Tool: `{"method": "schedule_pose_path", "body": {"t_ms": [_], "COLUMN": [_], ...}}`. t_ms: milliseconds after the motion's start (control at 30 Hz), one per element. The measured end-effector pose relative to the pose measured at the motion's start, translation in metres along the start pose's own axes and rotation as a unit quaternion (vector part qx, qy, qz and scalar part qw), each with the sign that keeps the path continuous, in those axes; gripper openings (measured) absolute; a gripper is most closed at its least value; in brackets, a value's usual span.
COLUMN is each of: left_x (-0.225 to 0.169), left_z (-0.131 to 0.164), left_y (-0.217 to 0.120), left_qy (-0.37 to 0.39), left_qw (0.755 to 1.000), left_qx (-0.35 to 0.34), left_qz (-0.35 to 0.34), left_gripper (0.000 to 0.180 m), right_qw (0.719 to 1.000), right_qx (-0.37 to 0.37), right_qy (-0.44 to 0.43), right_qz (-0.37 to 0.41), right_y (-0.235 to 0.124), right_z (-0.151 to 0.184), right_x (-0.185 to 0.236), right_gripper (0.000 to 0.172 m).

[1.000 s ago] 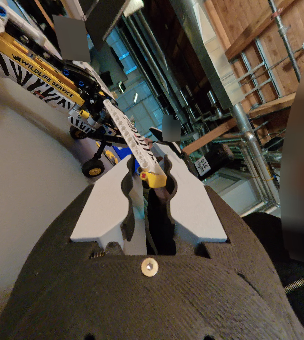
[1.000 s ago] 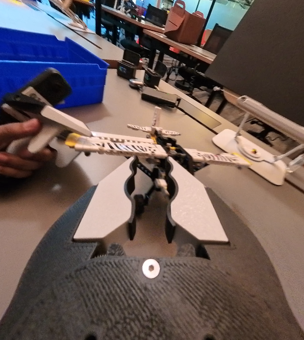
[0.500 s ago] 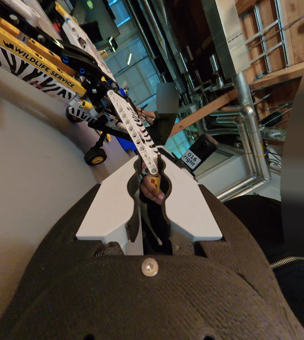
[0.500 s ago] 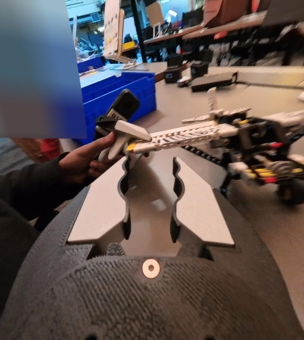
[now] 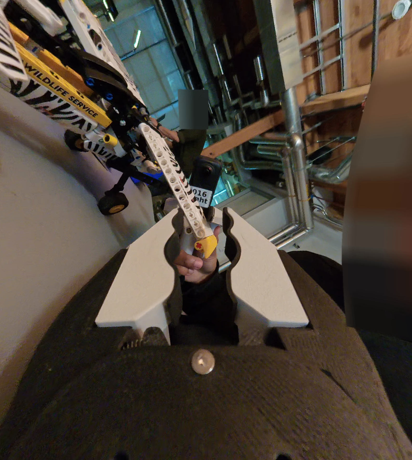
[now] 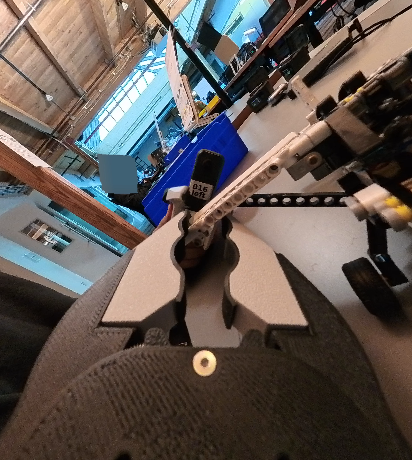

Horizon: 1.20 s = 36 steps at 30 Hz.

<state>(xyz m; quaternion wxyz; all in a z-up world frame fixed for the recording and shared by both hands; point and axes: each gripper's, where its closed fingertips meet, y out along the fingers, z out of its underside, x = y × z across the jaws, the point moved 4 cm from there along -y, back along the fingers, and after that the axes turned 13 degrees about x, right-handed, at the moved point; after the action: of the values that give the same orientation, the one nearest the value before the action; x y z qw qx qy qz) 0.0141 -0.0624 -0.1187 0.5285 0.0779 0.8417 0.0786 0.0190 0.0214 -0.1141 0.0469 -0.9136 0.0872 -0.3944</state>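
A grey table carries a toy-brick helicopter in zebra stripes, yellow and black, standing on small black wheels with yellow hubs. A blue plastic bin sits behind it toward the table's far edge.

The two hand-held grippers face each other over one long white perforated rotor blade that reaches out from the model. The left gripper stands open. The blade's yellow end cap lies between its fingers, close to one pad, with a clear gap to the other. The right gripper has its fingers close about the same blade end. Whether both pads press on it cannot be told.

With two tools on one thin blade, I judge that uneven pulling or twisting could bend it, pop it off its hub, or drag the light model across the table.

The hub is blurred, the helicopter's body is cut off in both views, and a hand shows only partly behind the blade.
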Motion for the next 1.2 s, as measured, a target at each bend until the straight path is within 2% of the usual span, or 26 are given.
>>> {"method": "schedule_pose_path", "body": {"t_ms": [100,167,233,567,767,1067,1200], "left_x": [0.007,0.008,0.007,0.008,0.003,0.002,-0.002], "left_z": [0.006,0.01,0.01,0.007,0.006,0.006,0.004], "left_y": [0.006,0.011,0.01,0.008,0.006,0.007,0.002], "left_qy": [-0.028,-0.026,-0.026,-0.036,-0.059,-0.038,-0.046], "left_qw": [0.999,0.998,0.998,0.999,0.998,0.999,0.998], "left_qx": [0.032,0.053,0.048,0.023,0.027,0.026,0.008], "left_qz": [-0.012,-0.023,-0.021,-0.024,0.023,0.017,0.051], "left_gripper": [0.031,0.018,0.01,0.005,0.006,0.009,0.034], "right_qw": [1.0,1.0,0.999,0.999,0.995,0.995,0.997], "right_qx": [-0.004,-0.004,0.0,0.021,0.012,-0.003,-0.005], "right_qy": [0.012,0.019,0.023,0.027,0.057,0.049,0.037], "right_qz": [-0.015,-0.022,-0.024,-0.024,-0.082,-0.092,-0.073], "right_y": [0.0,0.001,0.001,0.0,0.0,-0.001,0.002], "right_z": [0.001,0.002,0.003,0.004,0.003,0.0,-0.002], "right_x": [-0.001,-0.001,-0.001,0.0,0.002,0.001,-0.001], "right_gripper": [0.023,0.023,0.022,0.017,0.014,0.016,0.017]}}
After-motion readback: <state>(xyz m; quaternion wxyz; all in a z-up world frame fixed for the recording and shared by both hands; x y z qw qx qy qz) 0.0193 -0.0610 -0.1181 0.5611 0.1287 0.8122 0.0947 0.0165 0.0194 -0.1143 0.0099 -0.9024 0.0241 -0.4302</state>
